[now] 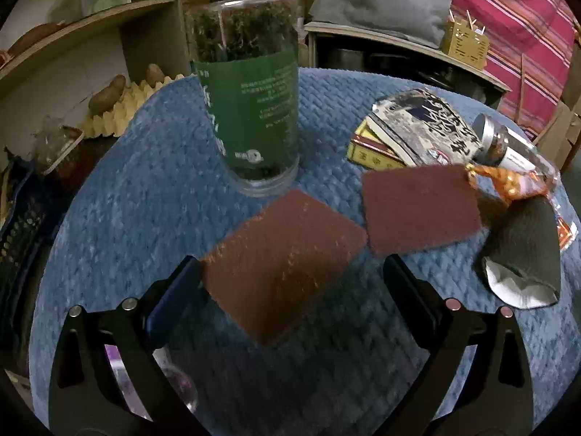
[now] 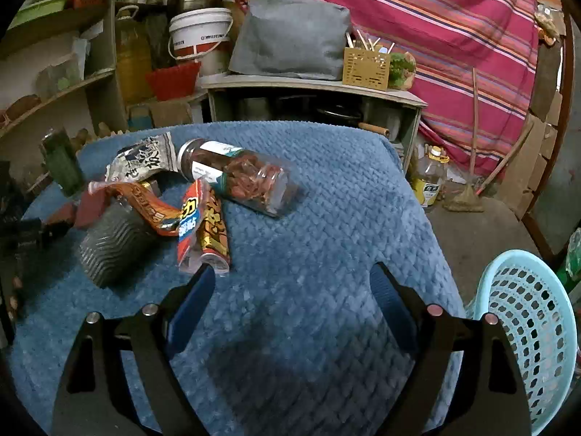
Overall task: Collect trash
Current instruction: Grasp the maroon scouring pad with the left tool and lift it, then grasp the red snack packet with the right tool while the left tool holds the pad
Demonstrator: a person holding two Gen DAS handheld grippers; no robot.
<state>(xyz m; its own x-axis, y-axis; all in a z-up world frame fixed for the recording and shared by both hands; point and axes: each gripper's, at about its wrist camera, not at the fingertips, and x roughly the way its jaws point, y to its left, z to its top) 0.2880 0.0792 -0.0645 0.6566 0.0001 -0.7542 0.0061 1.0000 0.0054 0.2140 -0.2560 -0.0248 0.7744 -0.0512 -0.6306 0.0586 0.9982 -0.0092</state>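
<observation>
In the left wrist view my left gripper (image 1: 290,283) is open, low over a blue cloth-covered table (image 1: 127,189), with a brown scouring pad (image 1: 279,258) between its fingers. A second brown pad (image 1: 421,207) lies to the right. An orange wrapper (image 1: 508,185) and a black foil pouch (image 1: 523,254) lie at the right edge. In the right wrist view my right gripper (image 2: 290,290) is open and empty over bare cloth. An orange-blue snack wrapper (image 2: 203,229) lies just ahead of its left finger, beside a grey ribbed pouch (image 2: 112,243).
A tall jar with a green label (image 1: 250,109) stands behind the pads. A printed packet (image 1: 428,127) and a lying jar (image 2: 239,178) sit at the back. A light blue mesh basket (image 2: 526,327) stands on the floor right of the table. Shelves and clutter surround it.
</observation>
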